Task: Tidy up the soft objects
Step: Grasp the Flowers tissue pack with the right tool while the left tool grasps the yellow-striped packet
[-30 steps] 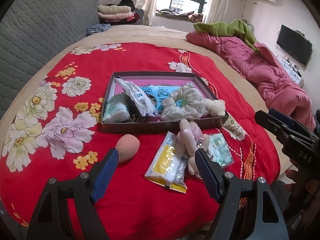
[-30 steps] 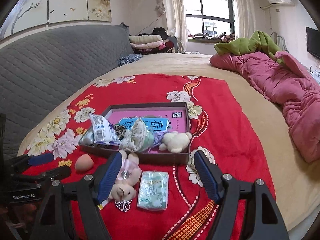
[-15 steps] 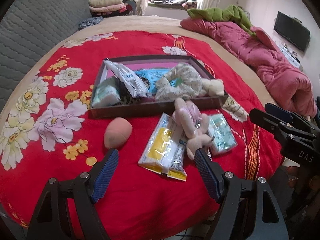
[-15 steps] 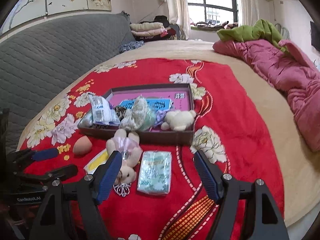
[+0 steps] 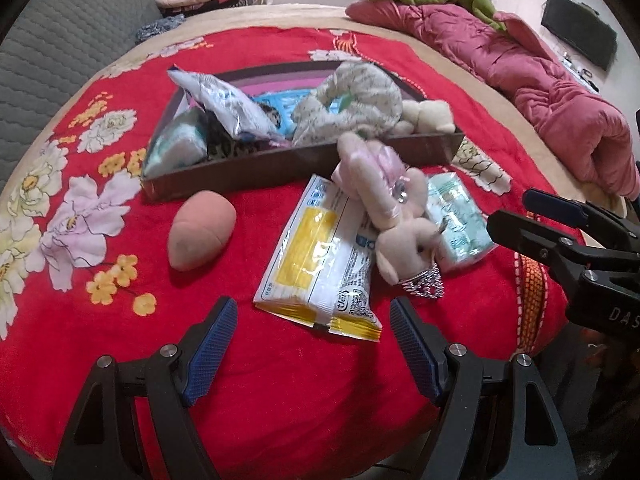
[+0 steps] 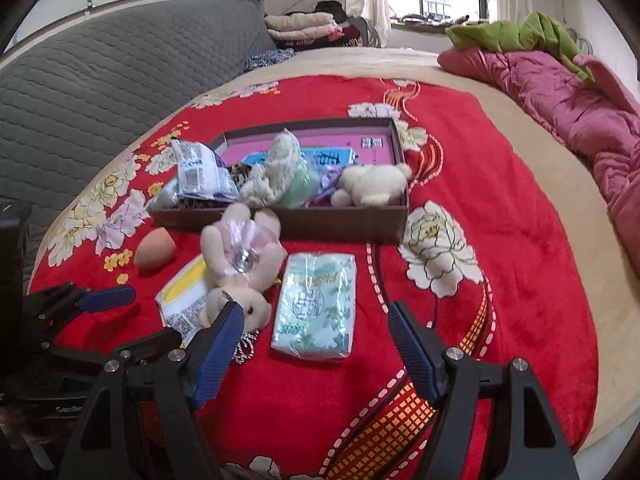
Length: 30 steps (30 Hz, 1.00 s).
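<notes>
A dark shallow box (image 5: 296, 166) (image 6: 344, 222) on the red flowered blanket holds several soft things, among them a cream teddy (image 6: 374, 184) and a white packet (image 5: 224, 106). In front of it lie a peach sponge (image 5: 200, 230) (image 6: 154, 250), a yellow-and-white packet (image 5: 320, 260), a plush bunny in pink (image 5: 394, 208) (image 6: 240, 254) and a green tissue pack (image 6: 318, 304) (image 5: 456, 220). My left gripper (image 5: 314, 334) is open just short of the yellow packet. My right gripper (image 6: 316, 338) is open, its jaws standing to either side of the tissue pack's near end.
The blanket (image 6: 500, 320) covers a bed with a grey padded headboard (image 6: 100, 92) on the left. A pink quilt (image 5: 560, 92) lies along the right side. Folded clothes (image 6: 304, 26) are stacked at the far end by the window.
Both grippers have come down and closer to the things in front of the box, which now look larger. The jaws have stayed as wide as before.
</notes>
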Motion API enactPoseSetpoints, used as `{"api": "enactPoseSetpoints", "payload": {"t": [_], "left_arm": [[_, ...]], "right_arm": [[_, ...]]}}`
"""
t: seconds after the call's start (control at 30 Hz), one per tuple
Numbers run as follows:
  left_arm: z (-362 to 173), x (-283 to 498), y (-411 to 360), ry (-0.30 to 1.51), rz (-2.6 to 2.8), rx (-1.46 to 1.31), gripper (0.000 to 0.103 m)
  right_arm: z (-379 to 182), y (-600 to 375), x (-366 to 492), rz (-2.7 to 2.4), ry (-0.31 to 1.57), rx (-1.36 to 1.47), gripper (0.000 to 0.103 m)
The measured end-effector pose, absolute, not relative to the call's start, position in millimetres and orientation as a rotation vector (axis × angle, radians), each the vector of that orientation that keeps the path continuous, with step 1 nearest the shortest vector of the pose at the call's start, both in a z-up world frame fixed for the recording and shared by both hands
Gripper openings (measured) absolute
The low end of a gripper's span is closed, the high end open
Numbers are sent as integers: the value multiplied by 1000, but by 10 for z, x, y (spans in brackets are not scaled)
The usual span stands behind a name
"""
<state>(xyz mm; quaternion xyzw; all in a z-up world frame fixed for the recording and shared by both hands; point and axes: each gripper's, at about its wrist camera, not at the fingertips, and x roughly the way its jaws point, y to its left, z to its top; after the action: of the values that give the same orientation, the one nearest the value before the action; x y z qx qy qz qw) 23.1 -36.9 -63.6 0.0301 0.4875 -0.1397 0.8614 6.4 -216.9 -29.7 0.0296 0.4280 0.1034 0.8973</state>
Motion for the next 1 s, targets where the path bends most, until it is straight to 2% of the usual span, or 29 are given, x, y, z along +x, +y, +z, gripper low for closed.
{"api": "enactPoseSetpoints", "payload": {"t": [0.77, 1.0], "left_arm": [[-993, 601, -470, 1035, -274, 97, 81], [-1034, 675, -488, 1023, -276, 93, 85]], "right_arm": [[-797, -1985, 342, 169, 971, -3, 74], [-862, -1991, 467, 133, 946, -30, 74]]}}
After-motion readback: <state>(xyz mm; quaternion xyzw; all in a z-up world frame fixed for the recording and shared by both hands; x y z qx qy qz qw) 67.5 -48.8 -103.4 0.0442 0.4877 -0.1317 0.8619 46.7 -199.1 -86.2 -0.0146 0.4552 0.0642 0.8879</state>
